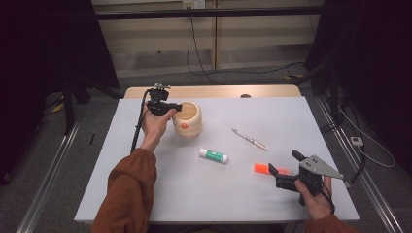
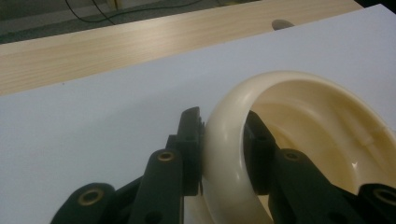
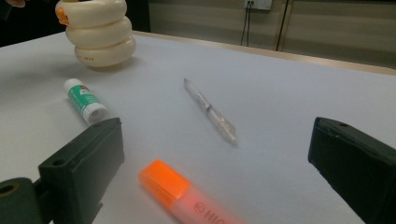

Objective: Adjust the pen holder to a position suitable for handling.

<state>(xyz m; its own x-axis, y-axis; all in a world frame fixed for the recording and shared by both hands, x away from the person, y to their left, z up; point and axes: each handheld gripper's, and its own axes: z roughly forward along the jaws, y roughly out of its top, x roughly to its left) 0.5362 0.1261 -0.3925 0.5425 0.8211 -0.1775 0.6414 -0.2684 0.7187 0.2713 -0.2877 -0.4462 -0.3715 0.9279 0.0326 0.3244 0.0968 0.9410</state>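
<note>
A cream ribbed cup [image 1: 187, 119] stands upright at the back left of the white table. My left gripper [image 1: 174, 107] is shut on its rim, one jaw outside and one inside the cream cup's wall [image 2: 224, 140]. My right gripper [image 1: 284, 162] stands open near the front right, nothing between its fingers [image 3: 84, 163]. Just ahead of it lies an orange highlighter [image 1: 265, 168], seen close as the highlighter [image 3: 182, 196]. A green-and-white glue stick [image 1: 213, 155] and a clear pen [image 1: 249, 139] lie mid-table; the glue stick [image 3: 85, 101], pen [image 3: 210, 112] and cup [image 3: 98, 32] also appear in the right gripper view.
The white sheet [image 1: 233, 194] covers a wooden table whose bare far edge [image 1: 214, 91] shows behind the cup. Black stands and cables flank the table on both sides. A rail runs along the floor at each side.
</note>
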